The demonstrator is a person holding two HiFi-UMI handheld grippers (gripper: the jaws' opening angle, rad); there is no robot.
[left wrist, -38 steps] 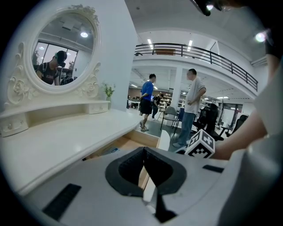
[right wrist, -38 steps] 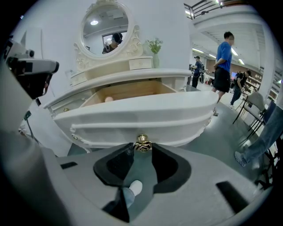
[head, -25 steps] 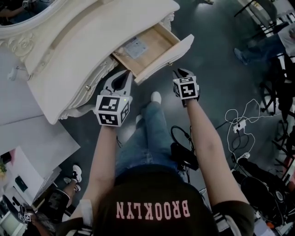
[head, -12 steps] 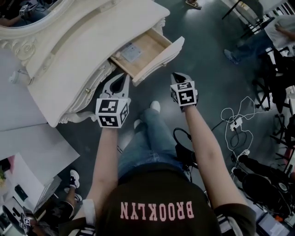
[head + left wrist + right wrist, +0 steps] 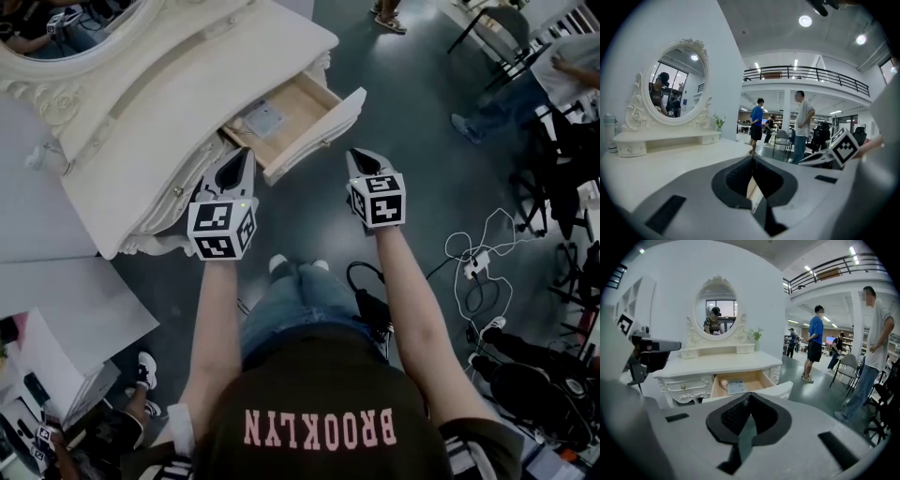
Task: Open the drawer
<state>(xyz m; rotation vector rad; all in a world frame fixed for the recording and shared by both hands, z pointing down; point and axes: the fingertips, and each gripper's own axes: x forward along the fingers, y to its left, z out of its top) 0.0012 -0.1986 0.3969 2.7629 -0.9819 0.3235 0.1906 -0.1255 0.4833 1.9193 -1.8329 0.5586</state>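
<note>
A blue-shirted person (image 5: 815, 333) stands near a grey chair (image 5: 848, 363).

Dark pink-lettered BROOKLYN T-shirt (image 5: 319, 380), blue jeans (image 5: 298, 302); left gripper (image 5: 247, 152) and right gripper (image 5: 362, 156) grey with marker cubes (image 5: 221, 230).

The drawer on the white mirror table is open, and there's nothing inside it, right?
Not quite. The drawer is open, but it isn't empty: a flat card and a small round thing lie inside it. The right gripper view shows them.

Your drawer (image 5: 317, 134) stands pulled open at the head view's upper centre: white front, pale wood inside, angled toward lower right.
</note>
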